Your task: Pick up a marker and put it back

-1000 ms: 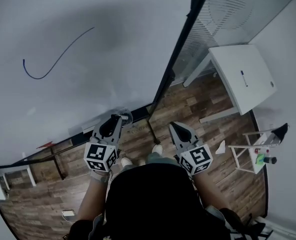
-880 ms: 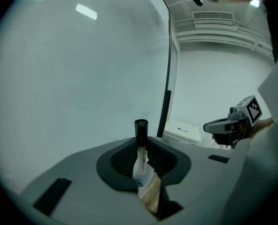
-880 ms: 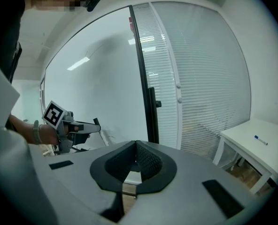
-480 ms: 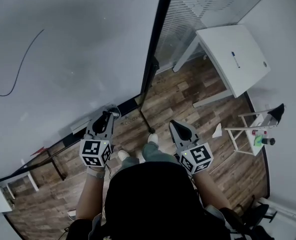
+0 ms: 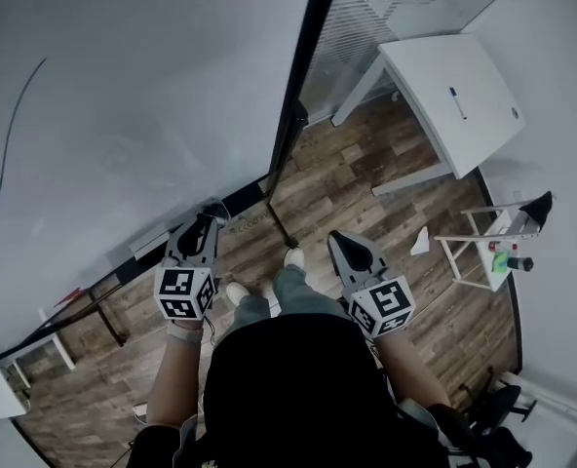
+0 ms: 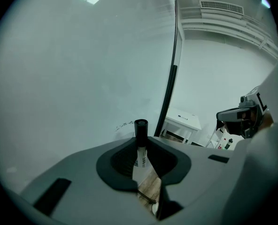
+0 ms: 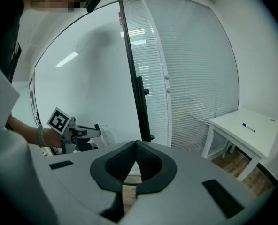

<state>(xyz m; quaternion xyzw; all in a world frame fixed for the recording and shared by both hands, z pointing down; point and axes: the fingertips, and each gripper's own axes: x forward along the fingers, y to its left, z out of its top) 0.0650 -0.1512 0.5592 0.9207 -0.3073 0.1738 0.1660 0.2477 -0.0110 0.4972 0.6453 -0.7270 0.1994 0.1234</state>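
Left side first: the whiteboard (image 5: 123,96) is seen filling ten o'clock, with a blue line (image 5: 12,125) drawn on it out towards nine. The left tongs (image 5: 209,224) are held out at eleven o'clock near the board's lower edge, clamped on the marker (image 6: 140,142). It is gripped by its white barrel, black cap poking out past the tips toward twelve. So the pick-up is judged done, and the put-back leg is judged to be in hand. Across at one o'clock the right tongs (image 5: 344,244) are seen pressed together, nothing between them. Out at two o'clock a white tabletop (image 5: 483,125) is seen with a small pen (image 5: 454,93) lying on it. Next, the marker needs to be brought to its resting place, which cannot be made out for certain, laid flat there, and only then let go
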